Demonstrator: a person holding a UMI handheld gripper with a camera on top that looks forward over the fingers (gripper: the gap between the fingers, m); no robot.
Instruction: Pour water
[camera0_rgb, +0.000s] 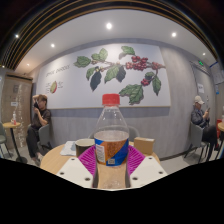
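A clear plastic water bottle (111, 128) with a red cap and a blue-and-orange label stands upright between my fingers. My gripper (111, 158) has both magenta pads pressed on the bottle's lower part, on either side of the label. The bottle seems held up above a round wooden table (60, 156). A dark cup (84, 148) stands on that table just left of the bottle, beyond my left finger.
A light box (144, 146) sits behind the bottle on the right. A person (40, 112) sits at a table far left and another person (199, 115) sits far right. A wall with a leaf mural (115, 70) is at the back.
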